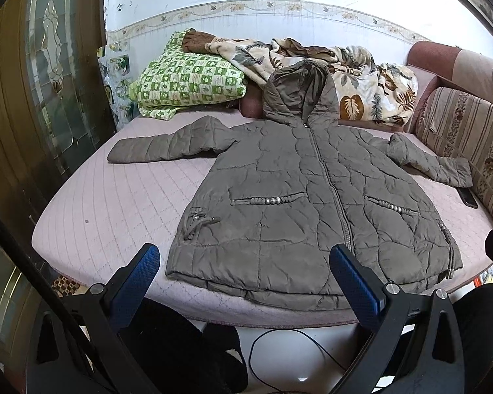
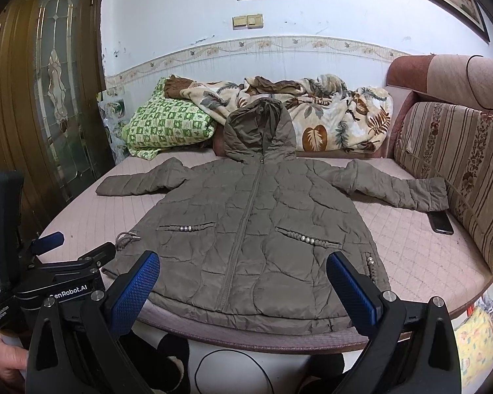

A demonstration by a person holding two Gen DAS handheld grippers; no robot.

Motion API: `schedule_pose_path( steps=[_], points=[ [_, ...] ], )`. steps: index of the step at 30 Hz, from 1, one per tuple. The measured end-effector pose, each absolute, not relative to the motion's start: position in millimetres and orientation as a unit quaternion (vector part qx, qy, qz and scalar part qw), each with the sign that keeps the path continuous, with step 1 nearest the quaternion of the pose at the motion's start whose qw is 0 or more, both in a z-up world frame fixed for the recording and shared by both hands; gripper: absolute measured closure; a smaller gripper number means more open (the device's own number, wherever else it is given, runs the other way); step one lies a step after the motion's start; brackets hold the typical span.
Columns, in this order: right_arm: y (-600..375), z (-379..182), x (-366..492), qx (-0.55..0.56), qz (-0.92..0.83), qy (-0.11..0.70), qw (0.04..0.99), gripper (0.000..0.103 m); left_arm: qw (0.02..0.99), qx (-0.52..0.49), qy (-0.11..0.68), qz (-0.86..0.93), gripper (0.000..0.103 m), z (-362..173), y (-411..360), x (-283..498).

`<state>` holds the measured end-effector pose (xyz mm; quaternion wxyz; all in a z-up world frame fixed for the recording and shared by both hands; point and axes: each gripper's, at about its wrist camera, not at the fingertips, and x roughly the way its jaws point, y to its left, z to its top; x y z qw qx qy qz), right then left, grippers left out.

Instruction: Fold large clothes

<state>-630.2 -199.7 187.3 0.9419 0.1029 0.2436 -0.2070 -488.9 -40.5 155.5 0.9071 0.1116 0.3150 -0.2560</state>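
Observation:
An olive quilted hooded coat (image 1: 299,190) lies flat and face up on the pink bed (image 1: 108,203), zipped, both sleeves spread out, hood towards the wall. It also shows in the right wrist view (image 2: 246,229). My left gripper (image 1: 245,256) is open and empty, held just in front of the coat's hem at the bed's near edge. My right gripper (image 2: 243,264) is open and empty, also before the hem. The left gripper's body (image 2: 49,282) shows at the left of the right wrist view, held in a hand.
A green checked pillow (image 1: 187,78) and a leaf-print blanket (image 1: 355,78) lie at the head of the bed. A striped cushion (image 2: 460,170) lines the right side, with a dark phone (image 2: 441,222) beside it. A wooden door (image 1: 33,98) stands left. A cable (image 2: 233,371) lies on the floor.

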Motion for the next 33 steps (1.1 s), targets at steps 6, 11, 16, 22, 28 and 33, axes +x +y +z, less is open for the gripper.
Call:
schedule_pose_path(
  steps=[6,11,16,22,28,33],
  points=[
    [-203,183,-625,0.11,-0.206,0.252,0.939,0.001,0.905,0.113,0.321,-0.254,0.0,151,-42,-484],
    [-212,174,-620,0.121,-0.206,0.263,0.935,0.001,0.9,0.117,0.332,-0.257,0.0,144,-50,-476],
    [-239,160,-615,0.154,-0.22,0.28,0.922,0.001,0.901,0.13,0.322,-0.261,0.0,141,-70,-460],
    [-297,146,-611,0.184,-0.277,0.282,0.9,0.001,0.898,0.149,0.314,-0.269,0.0,139,-113,-422],
    [-366,143,-609,0.226,-0.329,0.265,0.878,0.001,0.902,0.157,0.29,-0.28,0.0,147,-179,-387],
    [-427,145,-604,0.243,-0.375,0.242,0.861,0.001,0.896,0.153,0.292,-0.297,0.0,142,-253,-364]
  ],
)
